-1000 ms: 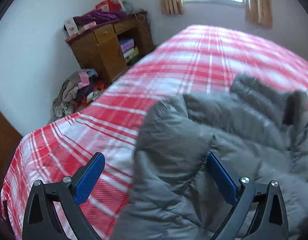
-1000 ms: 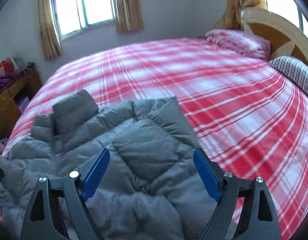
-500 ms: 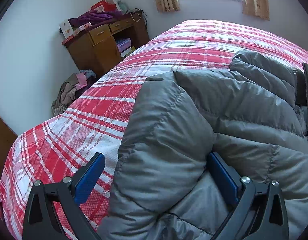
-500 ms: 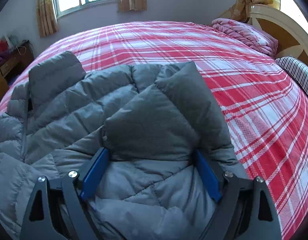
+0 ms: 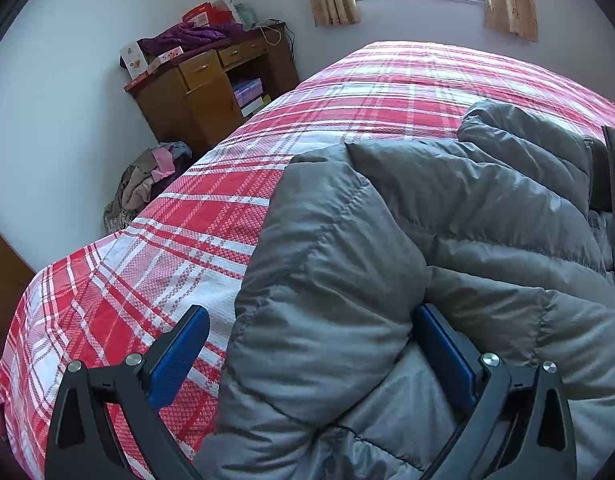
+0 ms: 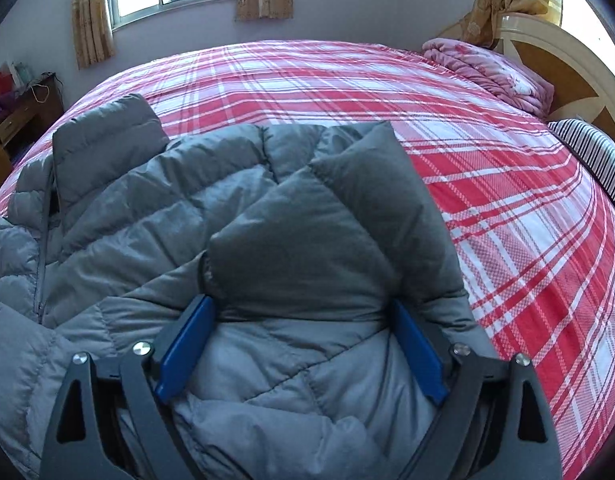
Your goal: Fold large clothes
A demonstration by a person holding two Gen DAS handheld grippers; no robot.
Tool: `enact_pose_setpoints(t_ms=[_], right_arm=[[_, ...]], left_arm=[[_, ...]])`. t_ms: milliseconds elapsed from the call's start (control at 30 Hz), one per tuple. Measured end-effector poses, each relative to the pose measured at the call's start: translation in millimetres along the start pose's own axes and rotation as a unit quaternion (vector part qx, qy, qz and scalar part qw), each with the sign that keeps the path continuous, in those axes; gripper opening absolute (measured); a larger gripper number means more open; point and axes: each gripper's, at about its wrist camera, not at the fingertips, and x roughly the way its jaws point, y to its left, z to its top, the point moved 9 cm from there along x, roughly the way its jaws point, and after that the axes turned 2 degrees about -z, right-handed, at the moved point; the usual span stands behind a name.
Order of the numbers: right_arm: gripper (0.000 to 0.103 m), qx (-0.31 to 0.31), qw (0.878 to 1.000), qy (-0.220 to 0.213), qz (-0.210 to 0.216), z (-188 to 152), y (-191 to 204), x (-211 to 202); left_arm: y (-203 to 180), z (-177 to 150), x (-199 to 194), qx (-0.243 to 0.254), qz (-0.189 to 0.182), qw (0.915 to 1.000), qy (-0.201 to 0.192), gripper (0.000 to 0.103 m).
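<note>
Lowered jacket point(image 5: 447, 216) onto bed point(image 5: 211, 216); folded sleeves point(image 6: 327, 220) flattened toward 12 o'clock; both grippers point(image 5: 311, 354) point(image 6: 303, 344) sank closer.

The jacket point(image 6: 235, 216) is plain grey, the bedspread point(image 6: 507, 216) red-and-white plaid, the pads point(image 5: 179, 356) blue, the pillow point(image 6: 595, 160) black-and-white striped, the blanket point(image 6: 487, 68) pink.

One grey puffer jacket point(image 6: 155, 216) lies on one red plaid bed point(image 6: 387, 92). Upper right of the right wrist frame: one pink quilt point(image 6: 487, 68), one striped pillow point(image 6: 591, 160). Upper left of the left wrist frame: one wooden desk point(image 5: 203, 92), one clothes heap point(image 5: 147, 184).
</note>
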Motion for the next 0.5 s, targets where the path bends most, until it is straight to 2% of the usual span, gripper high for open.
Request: enact_pose_setpoints(t_ms=[133,233,267,333,367,500], right_arm=[[0.092,0.001,1.0,0.0,0.002,0.3,-0.8,0.4],[0.093,0.002,1.0,0.001,0.005,0.5,0.7,-0.3],[0.094,0.0,1.0,0.006,0.012,0.9,1.0,-0.3],[0.095,-0.023,0.999,0.023,0.022,1.1,3.7,-2.8],[0.095,-0.038,0.998,0.034,0.036,4.0,5.3,-7.7],[0.097,-0.027,0.995,0.033,0.086,41.5,14.1,-26.6]], left_arm=[[-0.4,-0.4,-1.2,-0.004,-0.015,0.9999,0.006,0.102],[11.3,-1.3,-10.1,-0.008,-0.06,0.997,0.049,0.102],[18.7,5.1,-22.1,-0.017,-0.076,0.9958,0.048,0.102],[26.0,33.4,-50.8,-0.017,-0.112,0.9936,0.002,0.102],[25.9,45.8,-57.3,-0.01,-0.114,0.9933,-0.011,0.102],[7.3,109.8,-58.0,-0.005,-0.119,0.9925,-0.026,0.102]])
